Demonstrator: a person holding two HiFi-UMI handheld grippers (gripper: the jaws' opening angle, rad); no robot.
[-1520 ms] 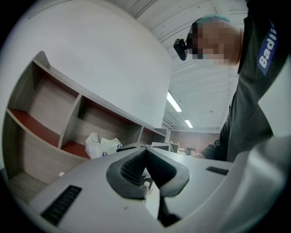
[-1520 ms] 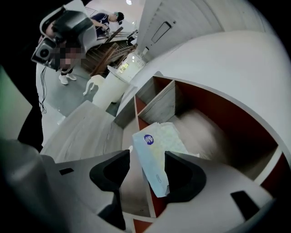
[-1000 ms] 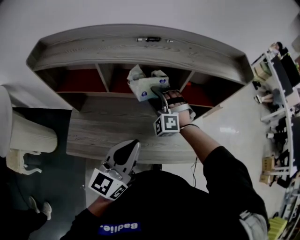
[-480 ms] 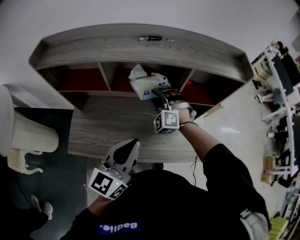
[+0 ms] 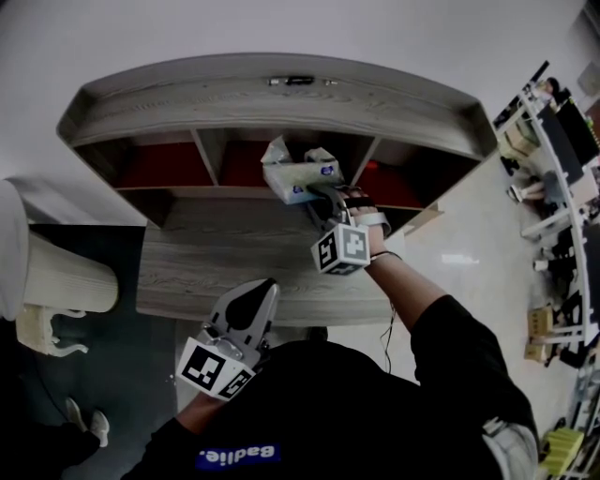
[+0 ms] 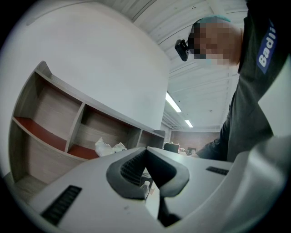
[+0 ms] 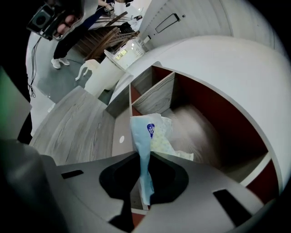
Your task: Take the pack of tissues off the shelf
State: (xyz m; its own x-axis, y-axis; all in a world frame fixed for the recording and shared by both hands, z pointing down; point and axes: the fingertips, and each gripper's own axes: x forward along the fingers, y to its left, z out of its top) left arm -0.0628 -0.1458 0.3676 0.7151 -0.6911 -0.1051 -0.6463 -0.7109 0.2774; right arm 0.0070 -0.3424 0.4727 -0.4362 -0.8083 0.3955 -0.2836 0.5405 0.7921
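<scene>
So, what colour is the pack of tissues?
The pack of tissues is pale blue with a dark blue logo; best in right gripper view.

— What does the head view show of the room?
— A plain white wall (image 5: 300, 28) fills 12 o'clock. Against it stands a curved grey-wood shelf unit (image 5: 187, 98) with open compartments that have red floors (image 5: 155, 167). A matching wood counter (image 5: 216, 267) runs in front of it at centre.
— And the floor?
— There is dark grey floor (image 5: 122, 375) at 8 o'clock and pale glossy floor (image 5: 469, 253) at 3 o'clock. A white rounded piece with a curled leg (image 5: 61, 281) sits at 9 o'clock. Cluttered desks (image 5: 562, 169) line the 3 o'clock edge.
— Lighting?
— In the left gripper view, strip lights (image 6: 173, 102) glow on a white panelled ceiling (image 6: 200, 79) at 1 o'clock.
</scene>
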